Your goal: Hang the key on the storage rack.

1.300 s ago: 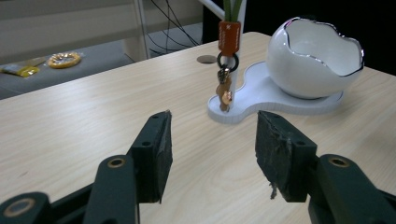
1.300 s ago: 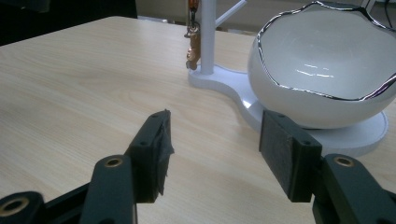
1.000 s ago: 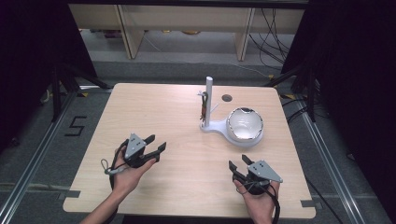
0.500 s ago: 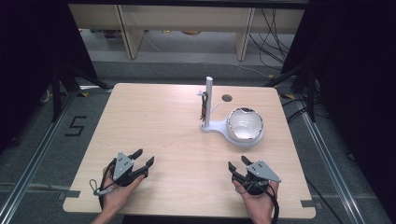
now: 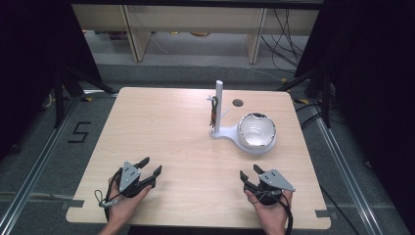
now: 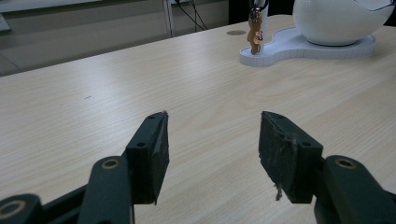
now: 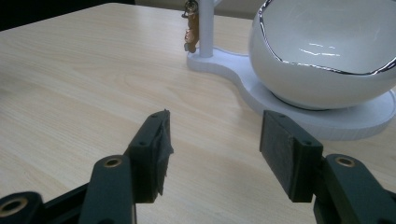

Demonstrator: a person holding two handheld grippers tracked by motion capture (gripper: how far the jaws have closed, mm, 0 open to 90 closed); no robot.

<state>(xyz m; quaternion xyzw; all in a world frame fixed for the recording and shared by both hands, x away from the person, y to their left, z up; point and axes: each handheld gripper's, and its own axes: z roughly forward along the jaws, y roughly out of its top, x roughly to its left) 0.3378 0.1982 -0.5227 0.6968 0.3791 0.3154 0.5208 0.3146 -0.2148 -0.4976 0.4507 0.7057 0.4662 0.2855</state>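
Looking down from the high view, I see my left black two-jaw gripper [image 5: 149, 166] low over the near left part of the pale wooden table [image 5: 161, 122]. The hand under it lies flat, palm up, with the forearm coming in from the bottom edge. Its jaws point up and to the right, toward the middle of the table. They stand wide apart with nothing between them (the left gripper view shows bare wood in the gap).

My right black two-jaw gripper [image 5: 250, 174] sits near the right front corner, held from below in the same way. It points up and a little to the left. Its jaws are wide too, with just table between them.

The shiny white round bowl on its flat white stand [image 5: 256, 132] is well ahead of the right gripper. A white post [image 5: 219, 105] stands on that stand, and a small brown charm [image 5: 213, 111] hangs beside it. Neither gripper touches any of these.
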